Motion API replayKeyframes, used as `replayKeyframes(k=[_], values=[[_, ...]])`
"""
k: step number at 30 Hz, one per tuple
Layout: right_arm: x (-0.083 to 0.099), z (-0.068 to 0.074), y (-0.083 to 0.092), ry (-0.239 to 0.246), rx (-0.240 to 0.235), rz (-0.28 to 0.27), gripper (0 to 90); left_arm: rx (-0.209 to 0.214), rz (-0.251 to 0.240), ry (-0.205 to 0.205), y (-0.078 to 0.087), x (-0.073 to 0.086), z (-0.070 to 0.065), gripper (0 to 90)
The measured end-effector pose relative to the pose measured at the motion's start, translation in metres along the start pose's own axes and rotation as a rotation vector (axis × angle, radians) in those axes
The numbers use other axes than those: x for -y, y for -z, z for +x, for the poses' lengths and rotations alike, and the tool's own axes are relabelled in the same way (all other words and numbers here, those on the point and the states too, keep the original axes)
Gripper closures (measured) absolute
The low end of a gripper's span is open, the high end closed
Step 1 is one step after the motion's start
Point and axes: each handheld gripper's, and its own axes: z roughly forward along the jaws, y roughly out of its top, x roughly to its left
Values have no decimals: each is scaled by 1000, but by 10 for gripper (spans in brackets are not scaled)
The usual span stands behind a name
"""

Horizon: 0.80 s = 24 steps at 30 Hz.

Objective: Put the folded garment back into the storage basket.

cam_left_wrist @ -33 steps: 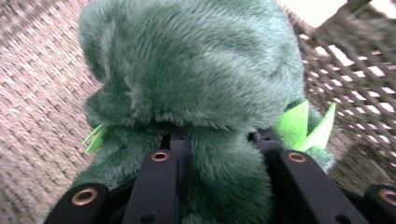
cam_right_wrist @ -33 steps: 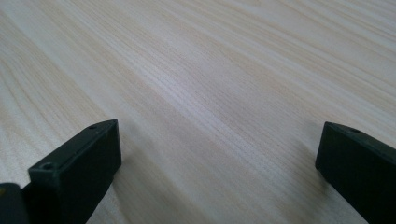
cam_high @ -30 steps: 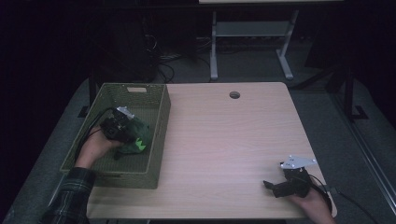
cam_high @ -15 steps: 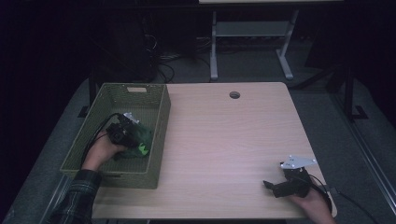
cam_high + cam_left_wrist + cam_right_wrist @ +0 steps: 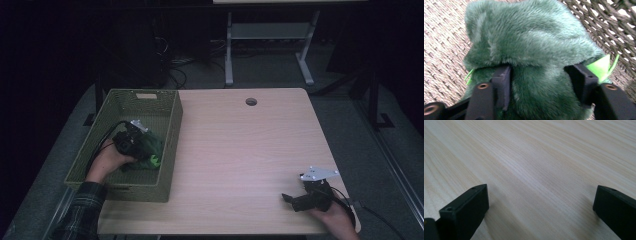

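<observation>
High view: one woven olive-green basket (image 5: 150, 97) stands on the left part of the wooden table (image 5: 240, 150), its long side along the table's left edge. Inside it lies one dark green plush toy (image 5: 150, 150) with a bright green patch, toward the basket's near right side. The left gripper (image 5: 131, 142), held in the left hand (image 5: 107, 162), is lowered into the basket and sits against the toy. The right gripper (image 5: 292, 199) rests on the table near its front right corner, held in the right hand (image 5: 335, 217), well apart from the basket.

Left gripper view: the plush toy (image 5: 531, 50) lies on the basket's woven floor (image 5: 444, 50), beside the basket wall (image 5: 614, 30). The two black jaws have just been opening; they stand apart on either side of the toy's lower body, fur bulging between them. A bright green felt piece (image 5: 601, 66) sticks out just beside the right jaw.

Right gripper view: the jaws stand wide apart over bare table (image 5: 536, 165), nothing between them.
</observation>
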Motion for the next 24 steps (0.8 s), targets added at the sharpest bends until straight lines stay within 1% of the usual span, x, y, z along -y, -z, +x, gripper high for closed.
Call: replayKeyframes(k=[11,14,18,21,23,24], values=[[0,0,0,-1,0,1,0,-41,-80,20,25,-1,2,251],[0,0,0,-1,0,1,0,-54,-105,34,33,-1,2,235],[0,0,0,-1,0,0,0,-64,-140,41,47,-2,1,227],[0,0,0,-1,0,1,0,-55,-179,50,57,-4,0,215],[0,0,0,-1,0,1,0,-59,-192,55,60,-7,-3,200],[0,0,0,0,0,0,0,-59,-187,53,61,-8,-4,197]])
